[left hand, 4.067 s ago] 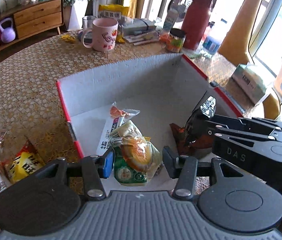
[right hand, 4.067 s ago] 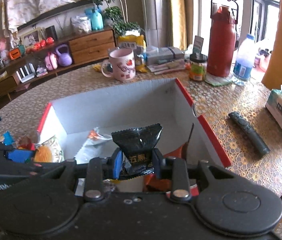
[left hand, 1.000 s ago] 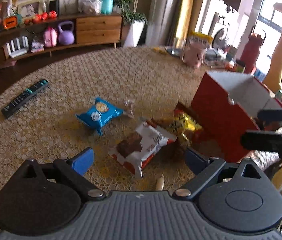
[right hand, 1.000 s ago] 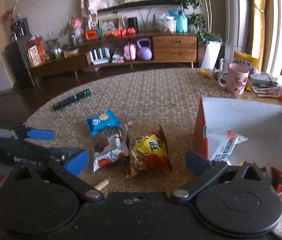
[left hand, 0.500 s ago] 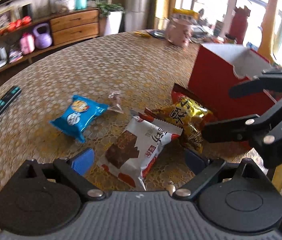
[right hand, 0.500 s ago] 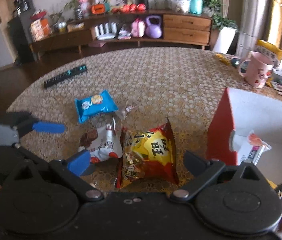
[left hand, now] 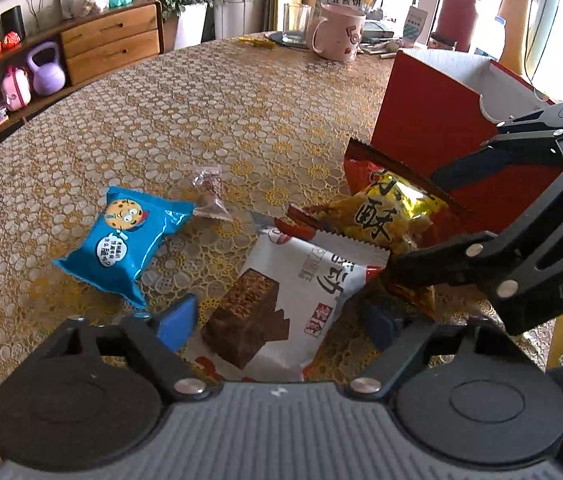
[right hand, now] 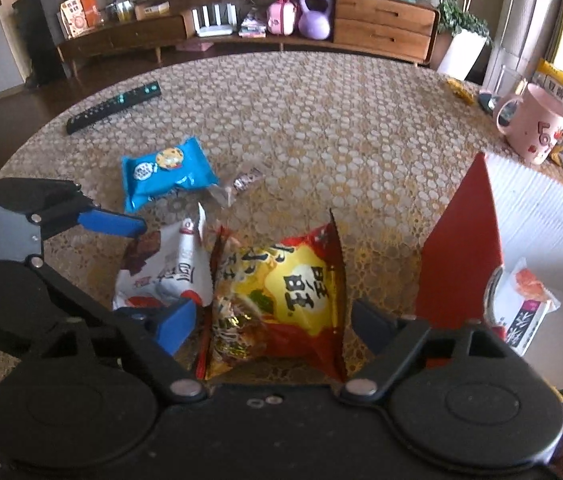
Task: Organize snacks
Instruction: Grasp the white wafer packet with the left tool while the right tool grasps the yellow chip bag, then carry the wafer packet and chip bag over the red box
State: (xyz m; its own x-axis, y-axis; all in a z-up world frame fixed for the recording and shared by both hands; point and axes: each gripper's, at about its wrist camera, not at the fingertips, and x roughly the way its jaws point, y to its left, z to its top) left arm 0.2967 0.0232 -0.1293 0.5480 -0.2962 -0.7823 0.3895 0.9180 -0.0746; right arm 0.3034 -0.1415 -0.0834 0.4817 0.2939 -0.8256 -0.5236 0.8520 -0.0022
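left gripper (left hand: pixel 277 326): tilted down over the white snack packet (left hand: pixel 293 292), jaws just closing, packet between them, pads not pressing yet.
right gripper (right hand: pixel 271 326): tilted down, jaws just closing around the yellow-red chip bag (right hand: pixel 281 292), not yet clamped.
white snack packet: flat on the table (left hand: pixel 241 120), long axis running away from the camera.
chip bag: beside the red box (right hand: pixel 461 248).
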